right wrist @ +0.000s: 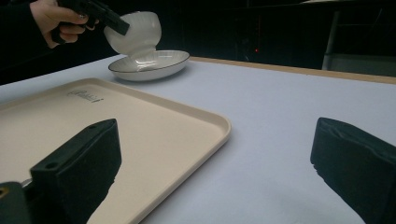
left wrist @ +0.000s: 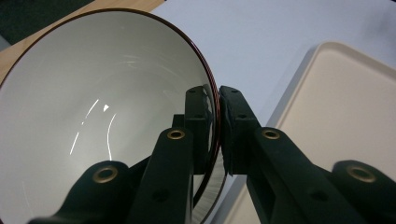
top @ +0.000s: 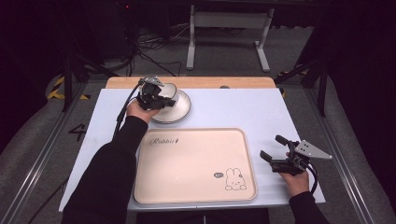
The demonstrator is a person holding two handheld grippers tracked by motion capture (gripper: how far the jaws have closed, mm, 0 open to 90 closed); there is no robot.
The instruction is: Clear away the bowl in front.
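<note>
The bowl [top: 169, 94] sits in the upper left of the high view, tipped and just above the plate [top: 184, 111] beneath it. In the right gripper view it shows at the upper left of the frame, its foot clear of the plate [right wrist: 154, 63] or barely touching it; which of the two cannot be told from here. It is white with a thin dark line around the rim, and empty inside.

The left gripper [top: 156, 99] has the bowl by its rim. In the left gripper view the two black jaws stand nearly together with the thin wall of the bowl [left wrist: 93, 116] pinched between them, one pad inside and one outside. A rim pinch is probably chosen because the bowl is too wide to span, and the tilt follows from carrying it by one edge.

Below the plate, in the centre of the high view, lies the cream tray [top: 196, 163], bare apart from a printed word and a small rabbit drawing. It looks like the likely place for the bowl to go, being flat, free and close at hand.

The right gripper [top: 275, 151] rests at the lower right of the high view, just beside the tray's right edge, held low over the white table [top: 243, 109]. Its jaws are spread wide with nothing between them, as its own view confirms, so it appears to be waiting its turn.
</note>
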